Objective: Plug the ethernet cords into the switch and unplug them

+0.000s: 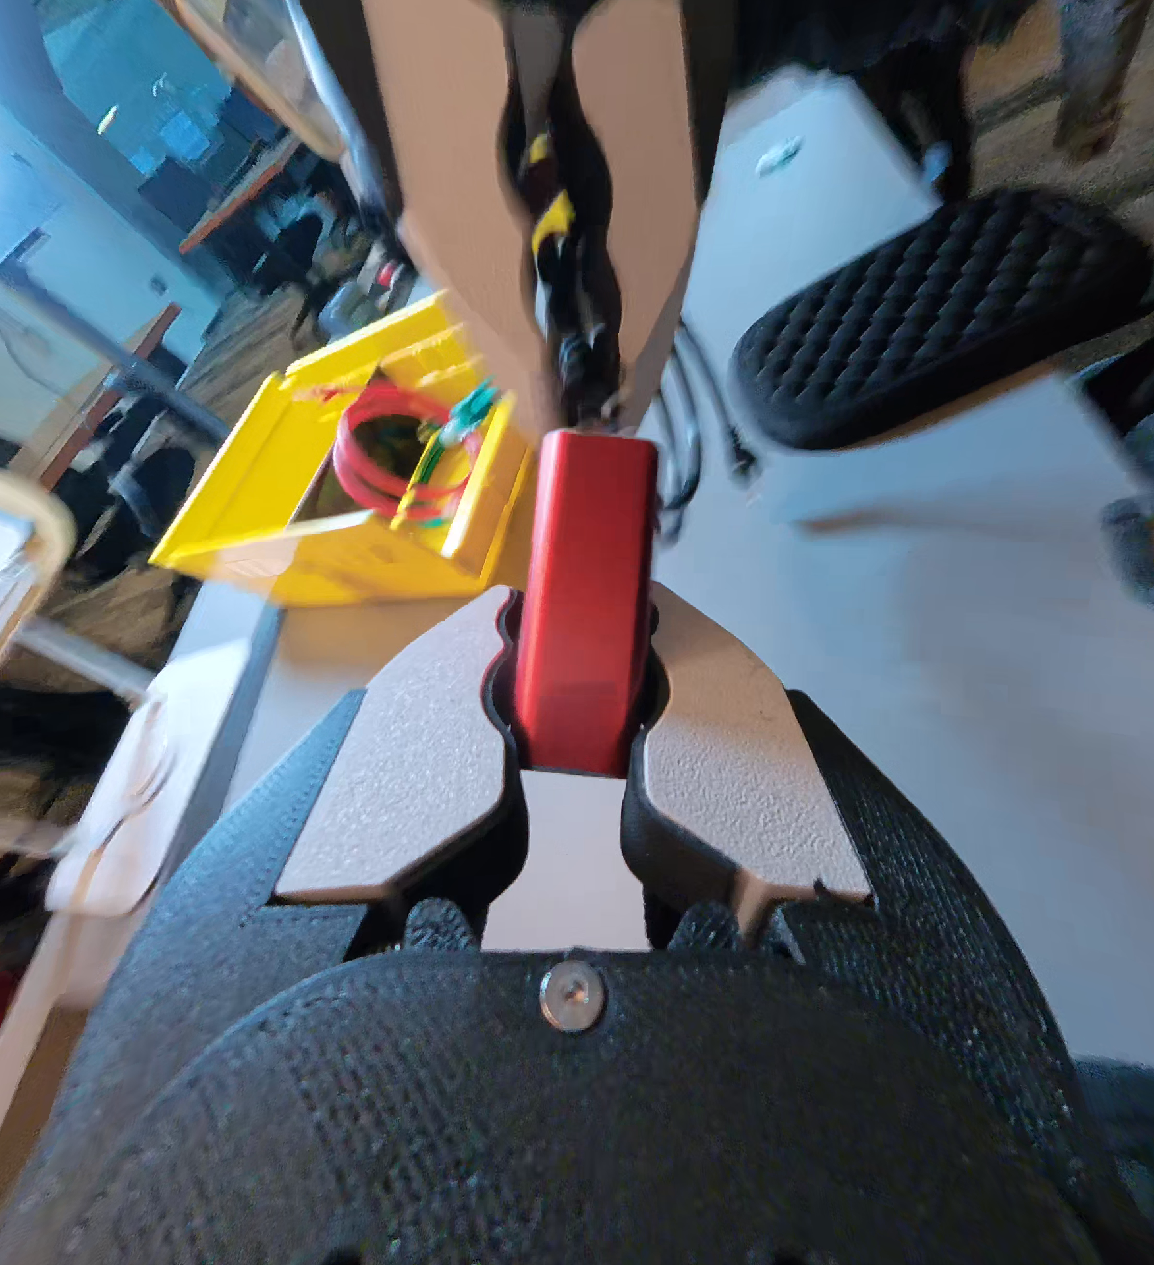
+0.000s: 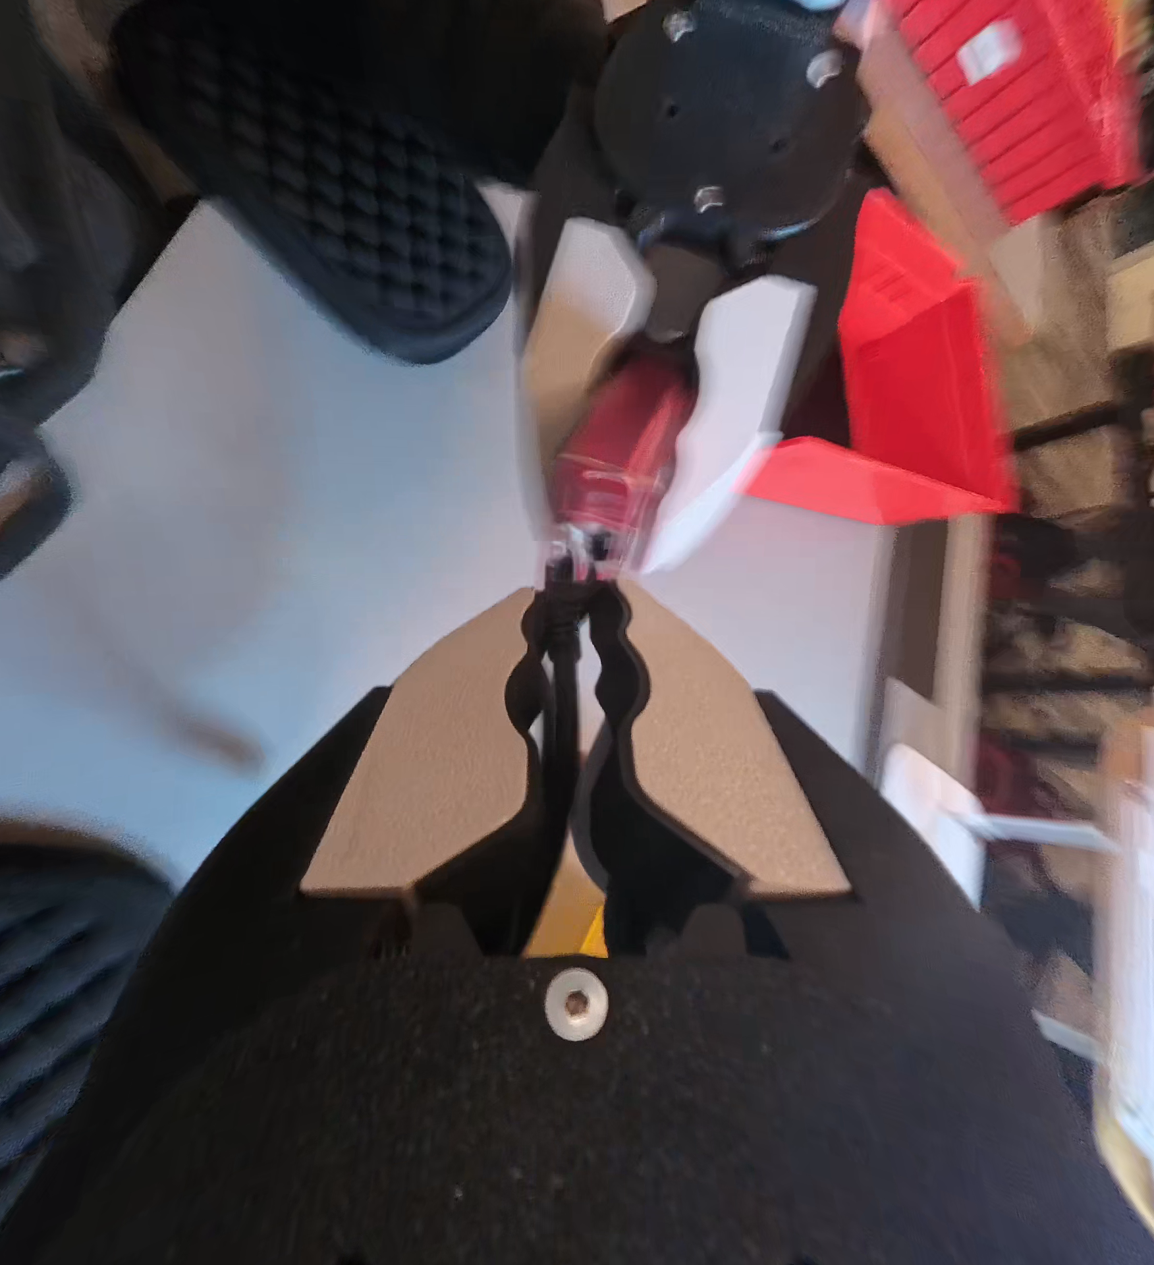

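Observation:
My left gripper is shut on the red switch and holds it lengthwise above the white table. My right gripper is shut on a black ethernet cord. The cord's plug meets the port end of the switch. Blur hides whether it is seated. In the left wrist view the right gripper points at the switch's far end, with the cord and its yellow tag between the fingers. In the right wrist view the left gripper shows clamped around the switch.
A yellow bin with coiled red and green cables stands at the table's left edge. A black padded chair armrest overhangs the table's far side. More black cords lie beyond the switch. Red bins stand behind the left gripper.

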Tool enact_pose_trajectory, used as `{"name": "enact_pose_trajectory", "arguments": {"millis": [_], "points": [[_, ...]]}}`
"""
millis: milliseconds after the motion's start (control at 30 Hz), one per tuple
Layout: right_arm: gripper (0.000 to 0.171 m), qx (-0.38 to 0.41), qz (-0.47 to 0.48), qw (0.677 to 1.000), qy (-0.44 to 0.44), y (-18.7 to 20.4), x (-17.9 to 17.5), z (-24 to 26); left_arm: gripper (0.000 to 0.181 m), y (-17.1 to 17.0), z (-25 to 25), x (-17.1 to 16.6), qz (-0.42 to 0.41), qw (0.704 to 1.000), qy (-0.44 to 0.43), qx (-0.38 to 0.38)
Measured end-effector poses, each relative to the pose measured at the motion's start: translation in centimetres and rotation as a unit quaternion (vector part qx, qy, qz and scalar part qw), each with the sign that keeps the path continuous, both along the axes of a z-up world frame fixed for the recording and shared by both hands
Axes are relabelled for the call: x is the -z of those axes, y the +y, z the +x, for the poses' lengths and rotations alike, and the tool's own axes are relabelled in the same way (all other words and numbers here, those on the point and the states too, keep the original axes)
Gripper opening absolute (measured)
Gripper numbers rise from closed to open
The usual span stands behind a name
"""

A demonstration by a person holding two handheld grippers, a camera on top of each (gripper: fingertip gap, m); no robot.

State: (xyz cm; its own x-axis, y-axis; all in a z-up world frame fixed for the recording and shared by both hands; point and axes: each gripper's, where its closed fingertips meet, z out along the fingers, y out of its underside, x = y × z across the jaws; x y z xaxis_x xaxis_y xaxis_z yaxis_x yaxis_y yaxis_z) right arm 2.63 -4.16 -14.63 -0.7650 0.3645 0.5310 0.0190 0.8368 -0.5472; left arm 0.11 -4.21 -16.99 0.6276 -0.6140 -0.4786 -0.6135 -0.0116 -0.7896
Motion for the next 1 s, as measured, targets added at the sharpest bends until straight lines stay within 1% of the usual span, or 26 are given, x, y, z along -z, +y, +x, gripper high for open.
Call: {"name": "enact_pose_trajectory", "arguments": {"millis": [33, 67, 100, 167, 200, 300, 367, 433, 467, 533, 600, 667, 733, 800, 867, 900, 933, 1000], "points": [[0.012, -0.020, -0.044, 0.999, -0.022, -0.6, -0.5, 1.4, 0.030, 0.8, -3.3, 0.3, 0.006, 0.996, 0.016, -0.086], [0.012, -0.016, -0.059, 0.998, -0.014, -0.5, -0.9, 2.1, 0.030, 0.4, -5.5, 0.4, -0.005, 0.994, -0.017, -0.109], [0.012, 0.004, -0.038, 0.999, 0.017, 0.5, -1.0, 2.3, 0.030, -0.2, -6.2, 0.0, -0.013, 0.992, -0.067, -0.106], [0.012, 0.045, -0.043, 0.997, 0.040, 2.4, -2.5, 2.8, 0.030, -0.5, -6.6, -0.1, -0.002, 0.991, -0.054, -0.121], [0.013, 0.076, -0.040, 0.994, 0.060, 4.0, -3.8, 2.7, 0.030, -0.2, -6.4, -0.2, 0.001, 0.991, -0.060, -0.123], [0.013, 0.152, -0.049, 0.978, 0.135, 8.8, -9.6, 1.8, 0.030, 0.8, -6.8, -0.3, 0.000, 0.986, -0.083, -0.142], [0.013, 0.205, -0.010, 0.961, 0.187, 12.8, -12.3, 0.9, 0.030, 1.2, -7.5, -0.4, 0.011, 0.982, -0.096, -0.161], [0.013, 0.250, 0.008, 0.947, 0.200, 16.4, -13.4, -0.3, 0.030, 1.3, -7.5, 0.0, 0.010, 0.979, -0.123, -0.161], [0.013, 0.273, 0.002, 0.941, 0.199, 18.1, -13.4, -1.1, 0.030, 1.3, -7.5, 0.5, 0.006, 0.978, -0.127, -0.165], [0.013, 0.309, -0.044, 0.933, 0.182, 20.8, -12.6, -2.7, 0.030, 1.2, -7.7, 1.5, -0.007, 0.978, -0.121, -0.170], [0.013, 0.323, -0.113, 0.923, 0.173, 22.7, -11.4, -4.1, 0.030, 1.2, -7.7, 1.9, -0.013, 0.978, -0.125, -0.169], [0.014, 0.337, -0.143, 0.912, 0.186, 25.2, -9.8, -4.9, 0.030, 1.3, -7.7, 2.1, -0.016, 0.977, -0.128, -0.168], [0.014, 0.351, -0.120, 0.908, 0.195, 27.9, -7.0, -5.0, 0.030, 1.3, -7.9, 2.4, -0.017, 0.977, -0.123, -0.171], [0.016, 0.387, -0.063, 0.906, 0.158, 31.0, -2.6, -4.4, 0.030, 1.4, -8.0, 2.8, -0.020, 0.977, -0.120, -0.172], [0.030, 0.422, -0.034, 0.901, 0.093, 33.1, 1.4, -3.1, 0.030, 1.5, -7.9, 3.0, -0.025, 0.978, -0.120, -0.171], [0.040, 0.439, -0.034, 0.895, 0.068, 33.7, 2.3, -2.5, 0.030, 1.5, -7.8, 3.1, -0.026, 0.978, -0.121, -0.169], [0.044, 0.448, -0.038, 0.891, 0.063, 34.0, 2.3, -2.1, 0.030, 1.6, -7.7, 3.1, -0.026, 0.978, -0.122, -0.167], [0.046, 0.447, -0.059, 0.888, 0.089, 33.5, 0.3, -1.7, 0.030, 1.7, -7.3, 3.1, -0.025, 0.979, -0.126, -0.160]]}}
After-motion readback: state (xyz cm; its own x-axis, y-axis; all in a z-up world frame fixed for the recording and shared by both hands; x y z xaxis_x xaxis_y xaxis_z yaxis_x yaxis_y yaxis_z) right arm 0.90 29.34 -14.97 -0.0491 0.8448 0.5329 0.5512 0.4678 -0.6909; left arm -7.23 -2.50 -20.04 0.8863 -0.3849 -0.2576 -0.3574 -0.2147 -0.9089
